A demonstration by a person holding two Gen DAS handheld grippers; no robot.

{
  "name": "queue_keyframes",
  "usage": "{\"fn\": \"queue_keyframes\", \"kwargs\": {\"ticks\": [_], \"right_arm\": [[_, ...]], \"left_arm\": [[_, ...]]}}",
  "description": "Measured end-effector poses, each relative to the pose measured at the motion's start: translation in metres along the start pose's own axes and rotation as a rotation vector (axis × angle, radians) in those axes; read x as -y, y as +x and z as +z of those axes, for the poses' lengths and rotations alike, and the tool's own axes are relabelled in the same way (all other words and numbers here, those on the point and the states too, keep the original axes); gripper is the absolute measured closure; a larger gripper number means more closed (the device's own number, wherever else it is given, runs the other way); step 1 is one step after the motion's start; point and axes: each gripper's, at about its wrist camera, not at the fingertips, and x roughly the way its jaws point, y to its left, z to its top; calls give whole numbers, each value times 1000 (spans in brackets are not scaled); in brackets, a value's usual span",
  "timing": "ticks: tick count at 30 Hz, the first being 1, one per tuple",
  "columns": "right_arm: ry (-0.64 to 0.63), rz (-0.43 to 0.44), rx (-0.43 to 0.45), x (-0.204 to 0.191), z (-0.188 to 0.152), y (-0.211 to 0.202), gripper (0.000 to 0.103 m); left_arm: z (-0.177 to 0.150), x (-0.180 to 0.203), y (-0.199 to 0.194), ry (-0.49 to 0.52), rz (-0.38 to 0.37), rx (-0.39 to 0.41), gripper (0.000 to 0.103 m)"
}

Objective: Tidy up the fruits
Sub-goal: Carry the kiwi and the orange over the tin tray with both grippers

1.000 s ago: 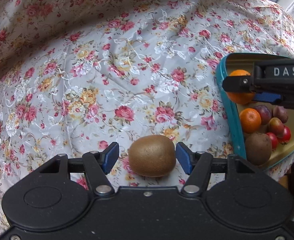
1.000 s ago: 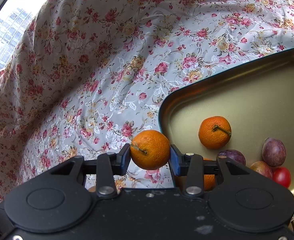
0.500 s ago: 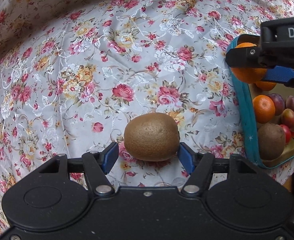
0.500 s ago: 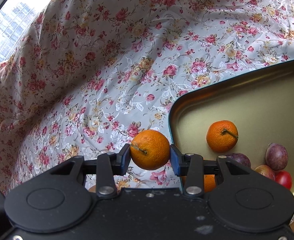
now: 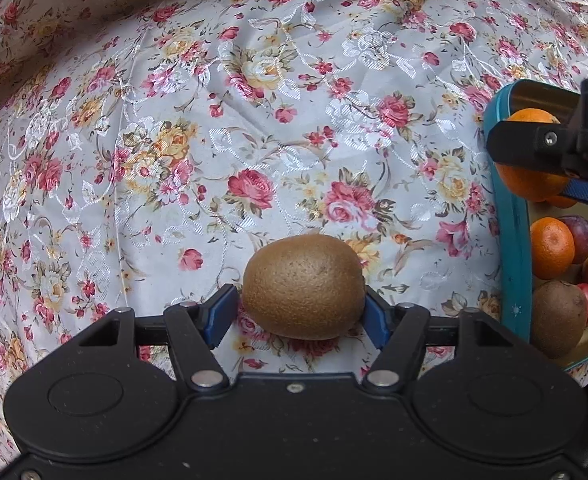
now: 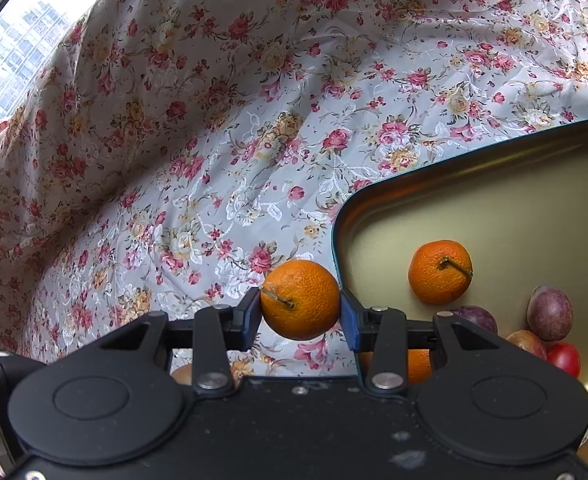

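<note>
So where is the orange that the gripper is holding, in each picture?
Left wrist view: the held orange is at the right edge, in the right gripper, over the tray's rim.
Right wrist view: the held orange is at lower centre, between the blue pads.
Shared landmark: the teal-rimmed tray of fruit.

Flowered cloth (image 6: 253,128) by a bright window (image 6: 21,40).
Spread wrinkled and rumpled ahead of both claws, white with pink and yellow roses; daylight and tall buildings beyond the glass, far up and left of the right claw; dark window frame alongside.
</note>
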Motion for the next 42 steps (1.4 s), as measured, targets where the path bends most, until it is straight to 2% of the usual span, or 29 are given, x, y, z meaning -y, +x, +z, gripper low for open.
{"fn": "queue_keyframes", "kwargs": {"ticks": [2, 9, 16, 22, 30, 42], "right_arm": [[2, 1, -2, 1, 0, 0, 60], [14, -15, 10, 8, 1, -3, 60], [51, -43, 47, 25, 4, -12, 60], [111, -88, 92, 57, 9, -23, 60], [216, -188, 145, 121, 12, -38, 60], [335, -281, 151, 212, -1, -57, 60]], "left_arm": [[3, 1, -1, -21, -14, 6, 41], [6, 5, -5, -52, 5, 16, 42], [18, 11, -33, -87, 8, 86, 42], [19, 26, -51, -87, -3, 137, 42], [25, 74, -66, -49, -47, 181, 42], [52, 174, -67, 46, -94, 234, 42]]}}
